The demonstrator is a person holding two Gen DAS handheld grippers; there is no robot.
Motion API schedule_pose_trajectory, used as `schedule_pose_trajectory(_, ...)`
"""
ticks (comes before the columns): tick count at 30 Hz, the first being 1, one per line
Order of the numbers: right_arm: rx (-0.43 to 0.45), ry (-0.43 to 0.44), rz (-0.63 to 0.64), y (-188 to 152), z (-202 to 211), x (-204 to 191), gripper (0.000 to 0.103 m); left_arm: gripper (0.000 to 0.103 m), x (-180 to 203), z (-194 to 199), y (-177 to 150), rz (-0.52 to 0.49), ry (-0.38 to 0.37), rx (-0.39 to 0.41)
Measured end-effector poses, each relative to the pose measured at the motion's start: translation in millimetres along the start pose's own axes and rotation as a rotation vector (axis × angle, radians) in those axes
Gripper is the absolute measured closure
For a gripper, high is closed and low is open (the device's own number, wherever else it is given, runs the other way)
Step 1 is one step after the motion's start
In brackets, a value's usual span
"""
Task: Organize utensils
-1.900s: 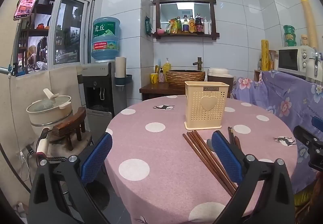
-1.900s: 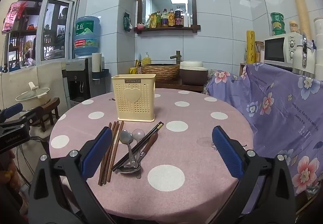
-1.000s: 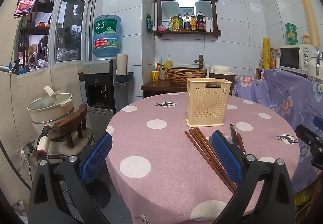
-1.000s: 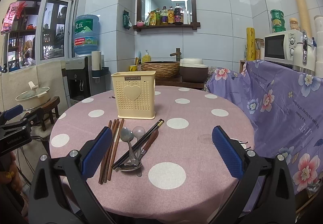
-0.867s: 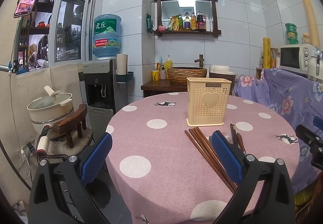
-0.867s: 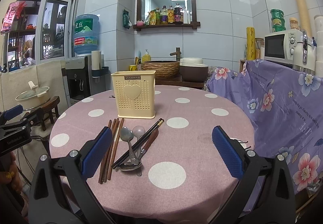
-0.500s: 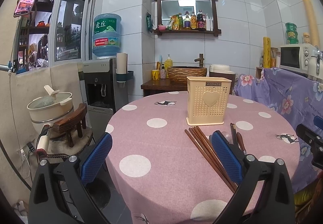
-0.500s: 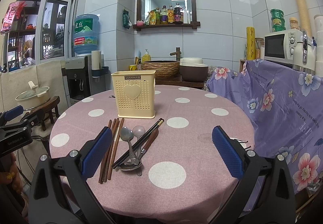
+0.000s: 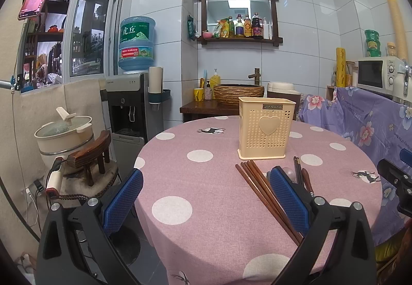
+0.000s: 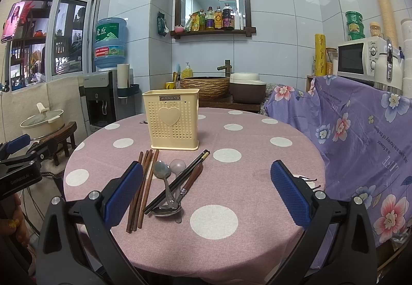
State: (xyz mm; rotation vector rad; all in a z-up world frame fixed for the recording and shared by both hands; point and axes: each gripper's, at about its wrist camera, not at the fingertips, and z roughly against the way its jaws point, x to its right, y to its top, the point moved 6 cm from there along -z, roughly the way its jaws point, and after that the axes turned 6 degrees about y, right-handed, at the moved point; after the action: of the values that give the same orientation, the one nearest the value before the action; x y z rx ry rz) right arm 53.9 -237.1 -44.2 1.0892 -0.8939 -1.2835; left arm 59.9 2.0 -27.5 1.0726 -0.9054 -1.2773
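Note:
A cream perforated utensil holder [image 10: 171, 120] with a heart stands upright on the round pink polka-dot table [image 10: 231, 223]; it also shows in the left wrist view [image 9: 265, 128]. In front of it lie brown wooden chopsticks [image 10: 144, 182], a metal spoon [image 10: 163, 177], black chopsticks [image 10: 180, 179] and a brown-handled utensil [image 10: 191, 179]. The brown chopsticks [image 9: 260, 189] run past my left gripper's right finger. My left gripper [image 9: 206, 197] is open and empty over the table's left edge. My right gripper [image 10: 207, 189] is open and empty above the table's front, the utensils near its left finger.
A water dispenser [image 9: 131, 110] and a stool with a pot [image 9: 64, 135] stand left of the table. A purple floral cloth [image 10: 360, 135] covers furniture on the right, with a microwave [image 10: 360, 60] above. A basket and cooker sit on a cabinet behind [image 10: 206, 85].
Both grippers have stayed open and nearly still; the views shifted only slightly. Nothing on the table has moved.

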Motion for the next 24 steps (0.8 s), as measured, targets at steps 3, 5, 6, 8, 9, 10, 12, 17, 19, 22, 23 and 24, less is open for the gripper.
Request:
schedule_pose_trajectory(3, -0.002, 0.001, -0.001, -0.1, -0.4, 0.2, 0.005, 0.005, 0.2, -1.1, -3.6, 0.0, 0.0, -0.004)
schedule_pose_trajectory(5, -0.004, 0.0, -0.001, -2.0, -1.3, -0.8, 0.005, 0.005, 0.2, -1.4, -4.9, 0.001, 0.001, -0.006)
schedule_pose_trajectory(6, -0.003, -0.001, 0.0, -2.4, -1.6, -0.9, 0.005, 0.005, 0.4, -1.7, -6.0, 0.002, 0.0, -0.008)
schedule_pose_trajectory(8, -0.003, 0.001, -0.001, -1.9, -1.5, -0.6, 0.005, 0.005, 0.5, -1.3, -7.6, 0.003, 0.0, -0.008)
schedule_pose_trajectory(9, -0.004, 0.001, -0.001, -2.2, -1.8, -0.7, 0.005, 0.005, 0.1, -1.7, -6.4, 0.003, 0.001, -0.008)
schedule_pose_trajectory(10, -0.004, 0.0, -0.001, -2.8, -2.4, -0.8, 0.005, 0.005, 0.1, -1.7, -6.2, 0.003, 0.0, -0.008)
schedule_pose_trajectory(12, -0.004, 0.001, -0.002, -2.2, -1.8, -0.6, 0.005, 0.005, 0.3, -1.7, -7.0, 0.003, 0.001, -0.009)
schedule_pose_trajectory(17, -0.004, 0.001, -0.001, -1.9, -1.7, -0.6, 0.005, 0.005, 0.0, -1.8, -6.4, 0.003, 0.001, -0.01)
schedule_pose_trajectory(19, -0.004, 0.001, -0.002, -1.7, -1.4, -0.5, 0.005, 0.005, -0.2, -1.8, -6.0, 0.003, 0.0, -0.01)
schedule_pose_trajectory(22, -0.005, 0.0, -0.002, -2.3, -2.0, -0.5, 0.005, 0.005, 0.1, -1.9, -7.3, 0.002, -0.001, -0.011)
schedule_pose_trajectory(23, -0.006, 0.001, -0.003, -2.6, -2.4, -0.5, 0.005, 0.005, -0.6, -2.3, -7.2, 0.003, 0.0, -0.012)
schedule_pose_trajectory(24, -0.006, 0.001, -0.003, -2.7, -2.4, -0.9, 0.005, 0.005, -1.1, -2.6, -8.1, 0.003, 0.001, -0.012)
